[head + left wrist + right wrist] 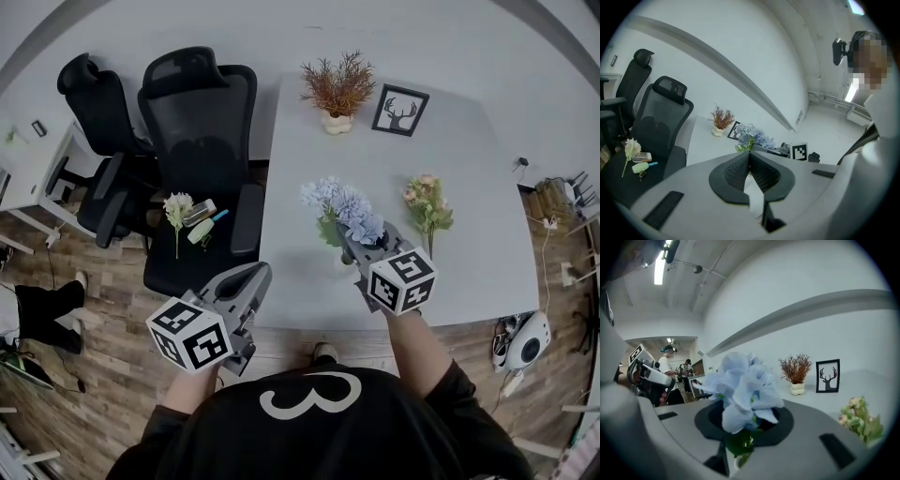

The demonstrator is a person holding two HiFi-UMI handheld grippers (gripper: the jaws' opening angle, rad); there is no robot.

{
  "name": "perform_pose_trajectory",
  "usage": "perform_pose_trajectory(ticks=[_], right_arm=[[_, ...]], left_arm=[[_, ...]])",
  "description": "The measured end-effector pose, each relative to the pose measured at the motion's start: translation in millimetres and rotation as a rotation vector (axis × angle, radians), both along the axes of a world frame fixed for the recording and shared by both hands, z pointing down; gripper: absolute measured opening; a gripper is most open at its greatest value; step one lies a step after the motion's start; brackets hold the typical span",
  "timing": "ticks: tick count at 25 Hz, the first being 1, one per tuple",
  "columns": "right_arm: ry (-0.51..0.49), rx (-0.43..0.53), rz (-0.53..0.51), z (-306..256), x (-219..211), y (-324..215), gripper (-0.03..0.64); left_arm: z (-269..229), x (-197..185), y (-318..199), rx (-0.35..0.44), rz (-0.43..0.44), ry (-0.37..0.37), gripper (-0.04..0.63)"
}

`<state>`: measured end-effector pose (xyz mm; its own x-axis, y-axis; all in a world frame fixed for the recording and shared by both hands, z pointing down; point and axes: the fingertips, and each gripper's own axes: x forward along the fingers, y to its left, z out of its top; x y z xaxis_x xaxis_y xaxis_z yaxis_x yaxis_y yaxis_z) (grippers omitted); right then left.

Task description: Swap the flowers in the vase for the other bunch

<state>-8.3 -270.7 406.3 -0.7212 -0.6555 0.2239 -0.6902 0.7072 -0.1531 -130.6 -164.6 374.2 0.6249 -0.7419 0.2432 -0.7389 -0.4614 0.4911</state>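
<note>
- The blue flowers [342,208] are pinched low on the stems by the right gripper [352,242], just left of centre in the head view. The fingers [783,425] are drawn in narrow around the bunch, with the blooms sticking up above them. A low grip like that probably means a straight pull upward is planned.
- The vase can't really be made out, since it's covered by the gripper and the leaves. The old bunch looks not yet lifted out.
- The left gripper [255,277] is held off the tabletop edge at lower left. Its fingers [764,173] are pressed together on nothing, so it's likely just parked out of the way.
- The other bunch [427,206], pinkish with green, is laid flat to the right of the blue one, within easy reach.
- The tabletop [309,150] is plain white. A dried plant [338,89] in a pale pot and a framed deer picture [400,111] are set at its top edge.
- Black office chairs [197,122] are seen at upper left, one with a small white flower [176,208] on its seat. A wooden floor [103,375] is seen underneath.
</note>
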Motion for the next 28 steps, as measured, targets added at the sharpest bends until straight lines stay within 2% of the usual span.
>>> perform_pose_trajectory(ticks=[12, 21, 28], right_arm=[[-0.015, 0.073, 0.073, -23.5, 10.2, 5.8, 0.069], [-0.058, 0.192, 0.110, -71.1, 19.4, 13.3, 0.066], [-0.147, 0.272, 0.127, -117.3, 26.1, 32.3, 0.064]], left_arm=[[-4.9, -4.3, 14.3, 0.015, 0.023, 0.005, 0.011], [-14.0, -8.6, 21.4, 0.035, 0.035, 0.022, 0.011], [-19.4, -12.2, 28.8, 0.053, 0.053, 0.040, 0.011]])
